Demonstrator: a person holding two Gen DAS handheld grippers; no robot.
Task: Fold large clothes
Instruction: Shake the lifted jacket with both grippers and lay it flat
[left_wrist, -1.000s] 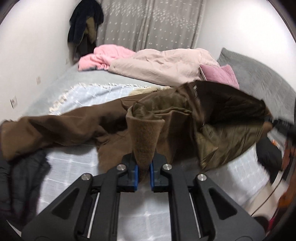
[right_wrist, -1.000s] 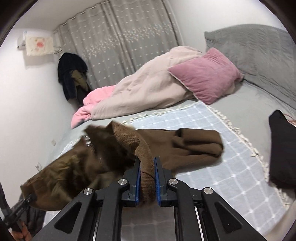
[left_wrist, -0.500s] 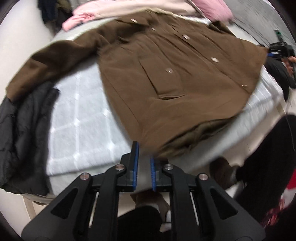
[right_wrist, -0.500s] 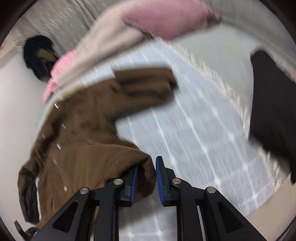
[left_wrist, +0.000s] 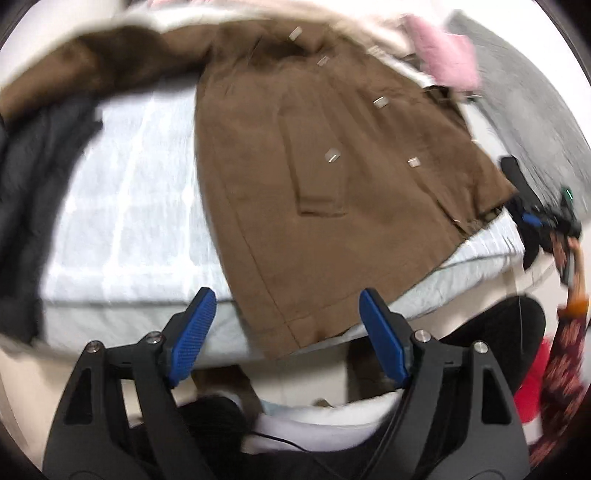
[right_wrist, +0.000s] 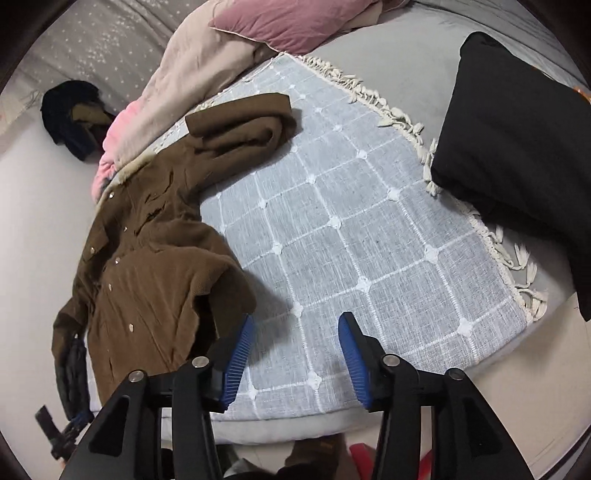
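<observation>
A large brown coat (left_wrist: 332, 177) lies spread front-up on the bed, its hem hanging over the near edge. My left gripper (left_wrist: 288, 332) hovers just in front of that hem with its jaws opening. The blue pads (left_wrist: 192, 332) stand wide apart and touch no cloth. In the right wrist view the same coat (right_wrist: 147, 288) lies at the left, one sleeve (right_wrist: 243, 125) folded across the blanket. My right gripper (right_wrist: 295, 354) is over the bed's near edge with its jaws opening. Only blanket shows between them, and the coat's corner lies just beyond the left finger.
A light checked blanket (right_wrist: 351, 229) with tassels covers the bed. A black padded jacket (left_wrist: 29, 166) lies at the left, and a black garment (right_wrist: 517, 147) at the right. A pink pillow (right_wrist: 288, 22) and a beige duvet (right_wrist: 195, 62) are at the back. Floor lies below the edge.
Both grippers were shut on the lifted coat. They came down toward the bed's near edge and let go, and the coat now lies flat. Both jaws have opened.
</observation>
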